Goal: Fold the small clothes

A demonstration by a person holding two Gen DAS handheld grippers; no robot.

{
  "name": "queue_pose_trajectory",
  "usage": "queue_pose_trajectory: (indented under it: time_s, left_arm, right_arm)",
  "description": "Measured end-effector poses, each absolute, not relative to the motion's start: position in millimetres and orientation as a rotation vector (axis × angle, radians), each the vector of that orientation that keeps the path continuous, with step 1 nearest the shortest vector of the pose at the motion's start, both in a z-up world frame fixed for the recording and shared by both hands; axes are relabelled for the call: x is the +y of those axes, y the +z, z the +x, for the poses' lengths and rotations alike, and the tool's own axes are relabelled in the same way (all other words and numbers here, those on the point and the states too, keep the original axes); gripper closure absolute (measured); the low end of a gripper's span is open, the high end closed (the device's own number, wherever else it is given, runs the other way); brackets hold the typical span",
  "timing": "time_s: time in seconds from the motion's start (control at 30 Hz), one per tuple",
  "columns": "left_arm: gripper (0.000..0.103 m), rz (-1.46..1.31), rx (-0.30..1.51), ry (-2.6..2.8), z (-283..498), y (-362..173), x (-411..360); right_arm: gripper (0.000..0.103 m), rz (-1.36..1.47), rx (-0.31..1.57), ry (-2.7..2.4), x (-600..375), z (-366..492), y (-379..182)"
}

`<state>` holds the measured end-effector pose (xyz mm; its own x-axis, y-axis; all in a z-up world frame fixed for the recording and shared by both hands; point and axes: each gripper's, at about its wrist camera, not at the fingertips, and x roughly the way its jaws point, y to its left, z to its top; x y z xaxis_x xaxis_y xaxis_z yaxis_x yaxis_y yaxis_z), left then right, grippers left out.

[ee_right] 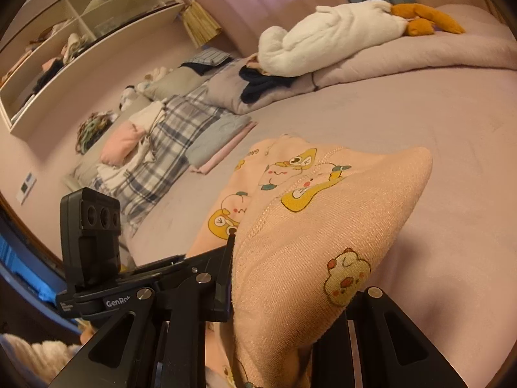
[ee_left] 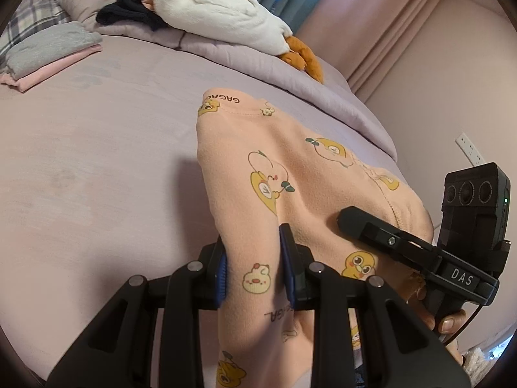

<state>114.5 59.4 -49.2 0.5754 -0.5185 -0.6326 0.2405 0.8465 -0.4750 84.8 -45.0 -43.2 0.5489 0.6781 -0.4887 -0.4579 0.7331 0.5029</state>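
A small peach garment (ee_left: 290,168) printed with yellow ducks lies partly lifted over the lilac bed sheet (ee_left: 97,161). My left gripper (ee_left: 253,268) is shut on a fold of it, cloth pinched between the blue pads (ee_left: 222,274). The right gripper (ee_left: 381,232) shows at the right of this view, against the same garment. In the right wrist view the garment (ee_right: 310,252) drapes over my right gripper (ee_right: 290,297) and hides the right finger; the cloth sits between the jaws. The left gripper (ee_right: 97,258) shows at lower left.
A white plush goose (ee_left: 219,9) lies on the rolled duvet (ee_left: 290,77) at the back. A folded grey and pink stack (ee_left: 48,55) sits far left, beside a plaid blanket (ee_right: 174,148). Shelves (ee_right: 64,42) hang on the wall. Curtains (ee_left: 387,32) are at the right.
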Motion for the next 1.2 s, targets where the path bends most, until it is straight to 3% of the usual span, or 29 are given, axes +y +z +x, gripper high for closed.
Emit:
queue_pose_trajectory:
  time_s: [1.2]
  left_arm:
    - [0.076, -0.432, 0.852, -0.337, 193.6, -74.4, 146.0]
  right_arm:
    - [0.077, 0.224, 0.764, 0.722, 42.0, 157.4, -53.6]
